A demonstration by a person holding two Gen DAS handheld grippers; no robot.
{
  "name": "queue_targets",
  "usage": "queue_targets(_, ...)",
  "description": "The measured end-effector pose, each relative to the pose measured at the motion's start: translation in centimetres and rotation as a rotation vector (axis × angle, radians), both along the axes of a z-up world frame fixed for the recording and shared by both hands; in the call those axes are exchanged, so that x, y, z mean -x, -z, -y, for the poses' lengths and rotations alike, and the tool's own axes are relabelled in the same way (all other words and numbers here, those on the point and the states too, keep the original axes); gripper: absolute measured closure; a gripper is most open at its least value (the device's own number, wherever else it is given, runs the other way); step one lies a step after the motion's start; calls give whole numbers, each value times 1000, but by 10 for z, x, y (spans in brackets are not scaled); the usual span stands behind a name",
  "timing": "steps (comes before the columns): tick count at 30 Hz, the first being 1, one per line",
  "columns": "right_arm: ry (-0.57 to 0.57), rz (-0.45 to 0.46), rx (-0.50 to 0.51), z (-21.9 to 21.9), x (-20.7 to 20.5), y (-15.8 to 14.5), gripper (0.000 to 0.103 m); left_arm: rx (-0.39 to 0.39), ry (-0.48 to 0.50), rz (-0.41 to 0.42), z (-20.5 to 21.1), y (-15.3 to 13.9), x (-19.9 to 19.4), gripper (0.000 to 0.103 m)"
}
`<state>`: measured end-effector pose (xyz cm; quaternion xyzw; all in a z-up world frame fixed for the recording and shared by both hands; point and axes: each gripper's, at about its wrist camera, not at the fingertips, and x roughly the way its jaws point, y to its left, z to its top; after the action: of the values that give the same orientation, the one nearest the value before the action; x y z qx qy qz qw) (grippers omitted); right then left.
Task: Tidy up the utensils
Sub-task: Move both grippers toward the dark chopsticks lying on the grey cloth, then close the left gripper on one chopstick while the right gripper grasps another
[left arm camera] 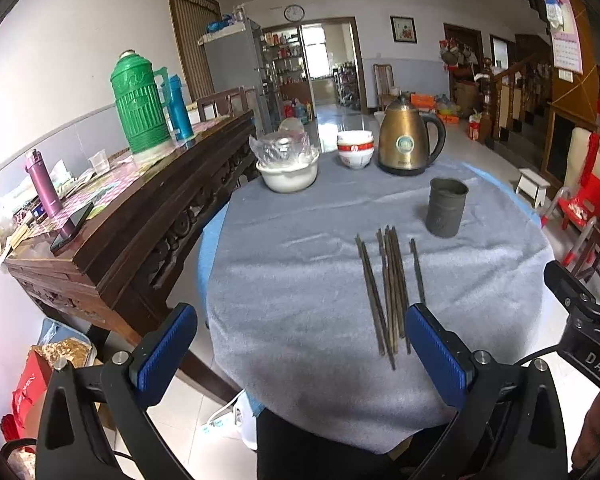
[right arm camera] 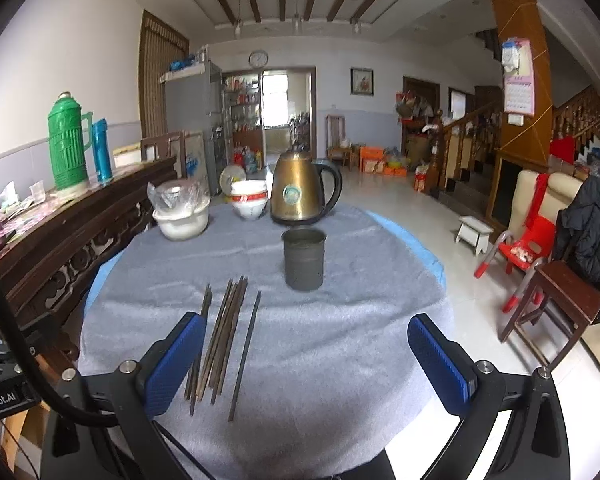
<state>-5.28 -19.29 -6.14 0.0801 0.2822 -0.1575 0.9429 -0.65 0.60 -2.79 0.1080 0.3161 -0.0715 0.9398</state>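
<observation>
Presently, a round table covered in a grey cloth (left arm camera: 300, 264) carries all task items. A loose bundle of dark chopsticks (left arm camera: 388, 292) lies flat on the cloth toward the near edge, their lengths running from the near edge toward the far one. Most lie touching or overlapping; one single stick (right arm camera: 246, 354) lies just apart on the right side of the bundle. A dark grey cylindrical holder (right arm camera: 303, 259) stands upright near the table's middle, beyond the chopsticks and to their right, apart from them. No chopsticks are visible in it.

Along the far edge stand, from left to right: a white basin (left arm camera: 287, 174) with crumpled clear plastic on top, a stack of white bowls with a red band (left arm camera: 355, 149), and a brass-coloured electric kettle (left arm camera: 410, 140) with a black handle.

The left gripper (left arm camera: 300, 356) is held above the near edge with its blue-padded jaws spread wide and nothing between them; the near ends of the chopsticks lie just inside its right-hand pad. The right gripper (right arm camera: 306, 360) is likewise held above the near edge, jaws spread wide and holding nothing; the bundle lies beside its left-hand pad.

A dark wooden sideboard (left arm camera: 112, 240) stands against the wall left of the table, bearing a green thermos (left arm camera: 140, 108), a blue flask (left arm camera: 179, 106) and a purple bottle (left arm camera: 44, 188).
</observation>
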Motion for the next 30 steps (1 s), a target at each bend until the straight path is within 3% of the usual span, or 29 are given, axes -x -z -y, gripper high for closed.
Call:
queue_targets(11,-123,-202,-162,4,-14,30,0,-52,-39,-93,-2,16,-10,0)
queue_targets(18,-74,-151,-161,14,-2,21,0,-66,-17,-81,3,15,-7,0)
queue_targets(30,-89,-129,-155,3,-18,11,0,-25,-39,-99,-14,18,-18,0)
